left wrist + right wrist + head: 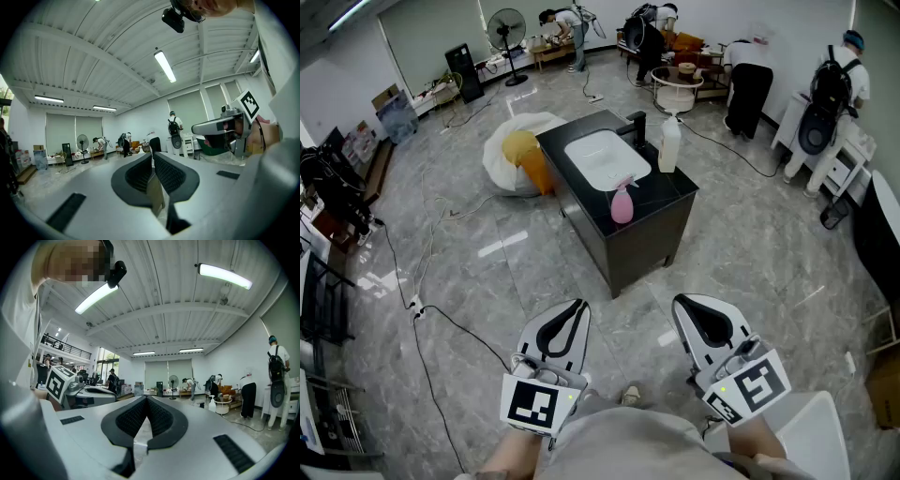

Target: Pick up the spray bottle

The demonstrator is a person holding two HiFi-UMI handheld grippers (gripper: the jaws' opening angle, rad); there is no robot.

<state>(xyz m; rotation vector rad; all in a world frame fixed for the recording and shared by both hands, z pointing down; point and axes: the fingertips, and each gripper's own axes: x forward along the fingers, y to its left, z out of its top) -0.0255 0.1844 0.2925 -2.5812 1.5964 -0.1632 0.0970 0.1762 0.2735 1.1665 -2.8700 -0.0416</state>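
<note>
A pink spray bottle (622, 202) stands on the near edge of a black cabinet (661, 225), in front of its white sink (581, 148). A taller white bottle (668, 146) stands to the right of the sink. Both grippers are held low and near me, well short of the cabinet. My left gripper (580, 304) is shut with nothing in it; in the left gripper view its tips (153, 155) meet. My right gripper (679, 302) is also shut and holds nothing, and in the right gripper view its pads (146, 398) touch. The pink bottle shows in neither gripper view.
Grey marble floor lies between me and the cabinet. A white and yellow heap of bags (517, 150) sits left of the cabinet. Cables (422, 309) trail over the floor at left. A standing fan (507, 28), tables and several people are at the back and right.
</note>
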